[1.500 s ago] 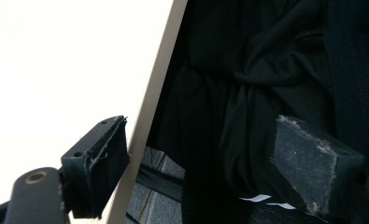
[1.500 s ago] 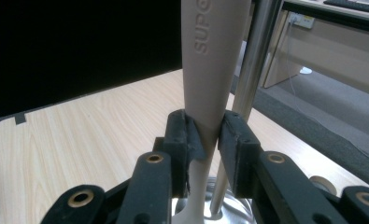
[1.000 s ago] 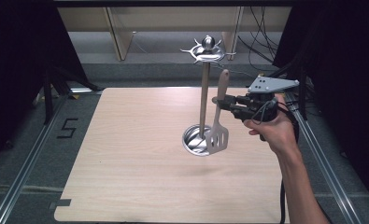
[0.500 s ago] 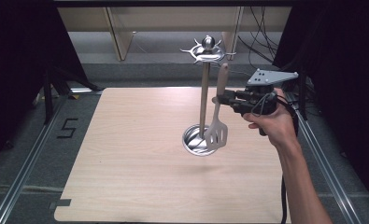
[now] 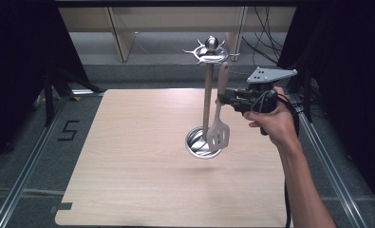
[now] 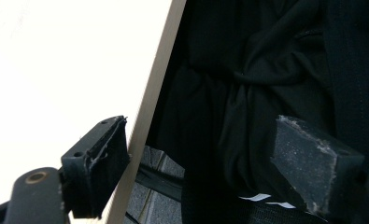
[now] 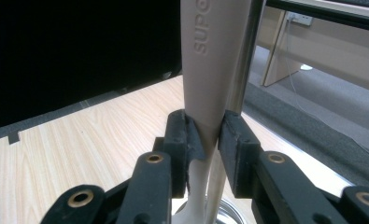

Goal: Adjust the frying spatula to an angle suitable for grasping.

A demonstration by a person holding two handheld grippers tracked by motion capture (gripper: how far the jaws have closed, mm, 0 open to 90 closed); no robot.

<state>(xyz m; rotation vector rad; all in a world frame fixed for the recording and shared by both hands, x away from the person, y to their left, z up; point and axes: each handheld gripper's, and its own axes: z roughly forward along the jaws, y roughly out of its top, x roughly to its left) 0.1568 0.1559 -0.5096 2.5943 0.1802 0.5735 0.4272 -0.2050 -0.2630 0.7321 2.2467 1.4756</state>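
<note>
Since 1 s ago the beige slotted plastic spatula [image 5: 219,118] has come up and leftward w/ the right gripper [image 5: 221,98], its handle top now just beside the hook crown of the upright chrome utensil stand [image 5: 207,90] instead of well right of it. Spatula hangs near-vertical, slotted blade low, in front of the stand's round chrome base [image 5: 199,142], handle alongside the pole. Right gripper view: both black jaws clenched on the narrow neck of the handle [image 7: 205,93], pole right behind it. Person's right hand [image 5: 270,121] holds the gripper from the right, forearm entering from bottom. Stand sits on the light wood-grain tabletop [image 5: 128,156]. Left gripper [image 6: 196,163]: jaws spread wide apart, nothing between them, black cloth [image 6: 266,70] behind, pale board edge beside one jaw.
</note>
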